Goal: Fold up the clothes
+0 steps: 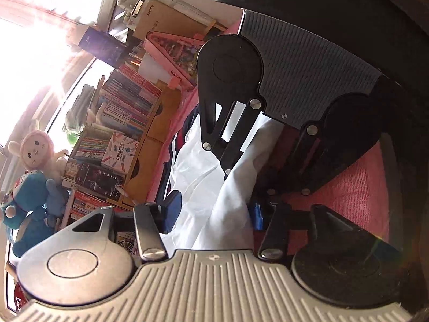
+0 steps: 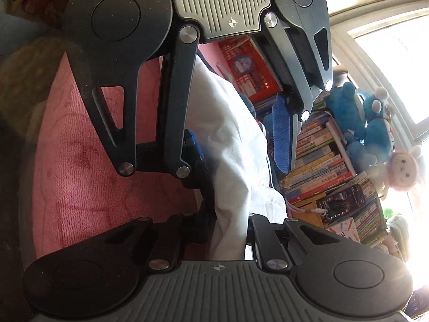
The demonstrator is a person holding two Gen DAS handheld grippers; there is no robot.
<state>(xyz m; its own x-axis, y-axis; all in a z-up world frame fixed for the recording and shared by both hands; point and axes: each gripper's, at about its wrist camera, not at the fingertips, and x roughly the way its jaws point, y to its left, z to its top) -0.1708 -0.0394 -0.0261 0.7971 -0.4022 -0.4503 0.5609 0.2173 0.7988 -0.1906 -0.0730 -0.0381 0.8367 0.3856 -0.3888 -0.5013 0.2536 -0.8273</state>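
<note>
A white garment (image 1: 203, 177) with navy and red trim lies bunched on a pink blanket (image 1: 359, 196). The two grippers face each other across it. In the left wrist view my left gripper (image 1: 214, 214) stands open, the cloth passing between its blue pads (image 1: 171, 214) without a visible squeeze. My right gripper (image 1: 249, 182) comes in from above, fingers sunk in the fabric. In the right wrist view the right gripper (image 2: 230, 230) is shut on a fold of the white garment (image 2: 236, 161). The left gripper (image 2: 237, 139) straddles the cloth further on.
A wooden bookshelf (image 1: 120, 123) packed with books stands just past the blanket's edge, with plush toys (image 1: 34, 150) by a bright window. A red crate (image 2: 249, 64) sits beside the shelf. The pink blanket (image 2: 80, 182) stretches out on the other side.
</note>
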